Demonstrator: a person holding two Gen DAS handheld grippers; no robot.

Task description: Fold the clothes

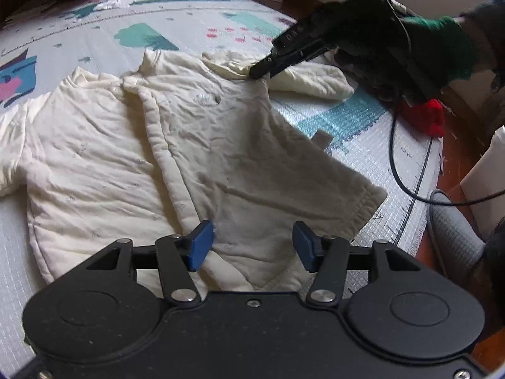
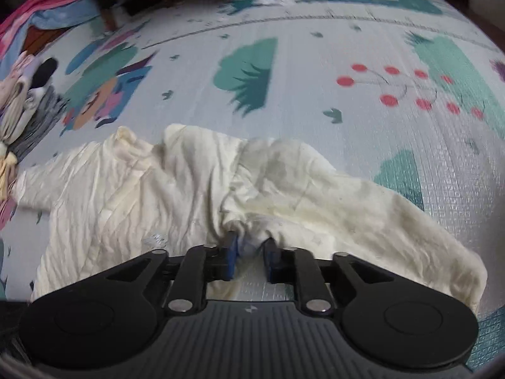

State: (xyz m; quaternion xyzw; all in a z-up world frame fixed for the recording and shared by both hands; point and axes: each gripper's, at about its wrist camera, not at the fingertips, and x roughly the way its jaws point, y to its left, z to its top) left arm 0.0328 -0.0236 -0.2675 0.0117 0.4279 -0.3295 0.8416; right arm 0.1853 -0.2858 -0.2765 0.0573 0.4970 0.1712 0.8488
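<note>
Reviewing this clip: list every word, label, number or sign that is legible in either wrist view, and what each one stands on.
No text reads with certainty.
Pale characters on the right gripper body, left wrist view: too small and skewed to read.
Small emblem on the right gripper's housing, right wrist view: a mark, not letters.
Faint grey print on the cream garment: blurred, no readable word.
Play mat: pictures only (trees, berries, tracks), no words visible.

Quilted matt cloth jacket (image 1: 132, 145) on embossed foam mat (image 1: 372, 164).
</note>
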